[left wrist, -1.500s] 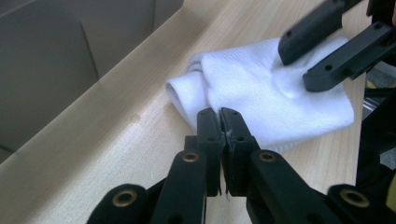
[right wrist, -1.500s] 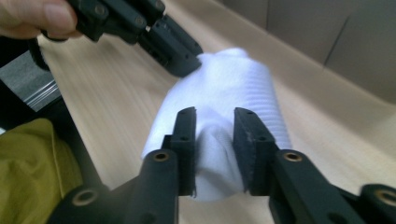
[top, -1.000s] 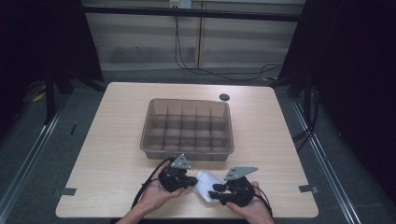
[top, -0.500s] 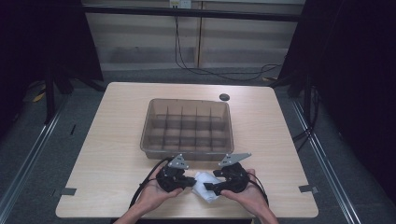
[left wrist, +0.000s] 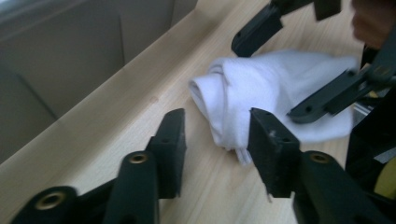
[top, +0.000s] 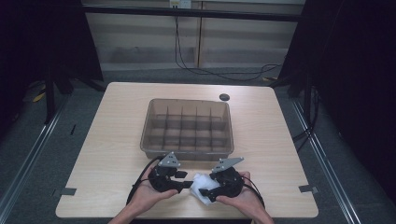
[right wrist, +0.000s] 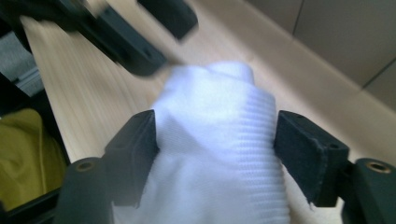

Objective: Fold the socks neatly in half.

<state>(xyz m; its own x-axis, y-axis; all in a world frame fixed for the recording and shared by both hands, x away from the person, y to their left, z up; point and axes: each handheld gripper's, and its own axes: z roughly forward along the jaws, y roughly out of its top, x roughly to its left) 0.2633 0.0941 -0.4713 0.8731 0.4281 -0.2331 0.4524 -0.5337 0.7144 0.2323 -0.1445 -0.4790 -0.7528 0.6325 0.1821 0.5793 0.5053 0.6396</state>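
The right claw straddled the white sock, hiding its near end, grip uncertain, while the left claw gaped apart.

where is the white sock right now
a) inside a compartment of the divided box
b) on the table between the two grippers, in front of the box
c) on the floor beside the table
b, the white sock lies on the table between the left gripper and the right gripper, on the near side of the divided box.
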